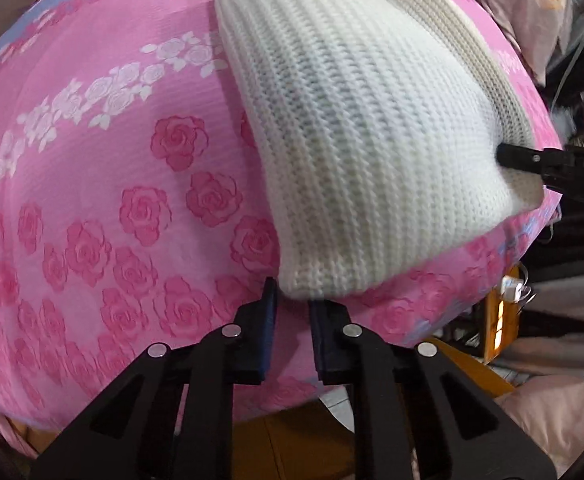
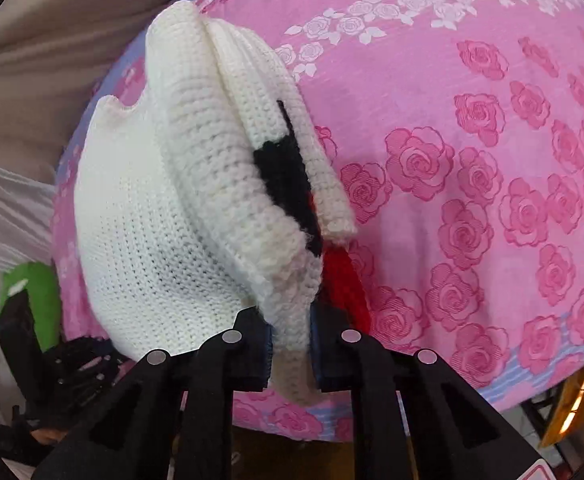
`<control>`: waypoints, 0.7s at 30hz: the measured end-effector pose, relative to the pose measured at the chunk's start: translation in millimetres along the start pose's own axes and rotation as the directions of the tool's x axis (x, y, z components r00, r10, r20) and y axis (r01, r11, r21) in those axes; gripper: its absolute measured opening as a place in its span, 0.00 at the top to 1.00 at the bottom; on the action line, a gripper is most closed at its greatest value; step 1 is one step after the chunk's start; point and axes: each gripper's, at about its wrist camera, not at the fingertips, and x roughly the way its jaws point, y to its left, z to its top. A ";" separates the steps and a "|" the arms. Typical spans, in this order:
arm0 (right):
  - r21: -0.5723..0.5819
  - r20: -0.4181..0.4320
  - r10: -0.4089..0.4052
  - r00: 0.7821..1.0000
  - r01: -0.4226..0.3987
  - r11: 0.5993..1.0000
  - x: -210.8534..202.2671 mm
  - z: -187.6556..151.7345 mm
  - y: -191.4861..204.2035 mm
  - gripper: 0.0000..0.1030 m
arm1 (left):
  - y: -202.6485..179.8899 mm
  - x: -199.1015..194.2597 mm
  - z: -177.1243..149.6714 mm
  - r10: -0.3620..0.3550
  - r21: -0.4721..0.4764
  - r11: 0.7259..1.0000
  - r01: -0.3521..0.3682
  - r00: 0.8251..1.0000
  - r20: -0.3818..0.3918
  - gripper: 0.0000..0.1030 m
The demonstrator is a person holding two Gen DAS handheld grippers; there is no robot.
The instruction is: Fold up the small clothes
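Note:
A white knitted garment (image 1: pixel 356 120) hangs over a pink rose-patterned bedspread (image 1: pixel 112 200). My left gripper (image 1: pixel 292 304) is shut on its lower corner, which sits between the blue pads. My right gripper (image 2: pixel 290 332) is shut on another edge of the white knit (image 2: pixel 164 208); there the fabric is bunched in folds and shows a black patch (image 2: pixel 284 176) and a red patch (image 2: pixel 344 276). The right gripper also shows in the left wrist view (image 1: pixel 504 160), pinching the garment's right edge. The garment is stretched between the two grippers.
The pink bedspread (image 2: pixel 492 140) fills most of both views. A wooden edge (image 1: pixel 452 360) and clutter lie below the bed's right side. A green object (image 2: pixel 32 288) and beige cloth (image 2: pixel 32 40) sit at the left of the right wrist view.

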 end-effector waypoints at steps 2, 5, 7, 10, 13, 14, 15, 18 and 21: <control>-0.053 0.019 0.000 1.000 0.001 0.999 -19.6 4.6 8.4 0.80 | 1.2 -17.6 -5.9 0.001 -0.047 0.999 0.000 1.000 0.031 0.84; -0.112 0.053 -0.034 0.998 0.040 0.993 -50.4 13.3 15.9 0.63 | -2.1 -58.4 -1.2 0.050 -0.086 0.996 -0.038 0.989 0.141 0.76; -0.161 0.110 -0.062 0.992 0.079 0.984 -69.5 22.8 25.4 0.60 | -6.4 -76.1 7.9 0.105 -0.100 0.991 -0.085 0.971 0.213 0.58; -0.256 0.166 -0.069 0.984 0.110 0.960 -73.4 47.0 48.6 0.46 | -9.5 -85.7 29.5 0.152 -0.115 0.985 -0.125 0.951 0.267 0.52; -0.302 0.178 -0.090 0.980 0.141 0.943 -41.5 77.1 71.3 0.44 | -10.9 -78.0 49.1 0.167 -0.122 0.983 -0.138 0.949 0.267 0.52; -0.306 0.166 -0.110 0.980 0.158 0.939 -24.2 85.3 77.5 0.47 | -11.9 -75.1 51.5 0.169 -0.120 0.983 -0.142 0.950 0.261 0.52; -0.305 0.149 -0.125 0.981 0.166 0.938 -10.8 91.5 79.7 0.71 | -12.1 -72.2 54.9 0.171 -0.113 0.983 -0.146 0.950 0.262 0.52; -0.263 0.174 -0.102 0.979 0.146 0.954 -10.0 91.8 86.9 0.87 | -18.1 -67.1 62.1 0.193 -0.101 0.980 -0.172 0.944 0.266 0.52; -0.286 0.304 -0.020 0.952 0.111 0.952 -52.8 86.2 100.0 0.90 | -10.7 -61.2 66.5 0.200 -0.108 0.978 -0.178 0.947 0.252 0.52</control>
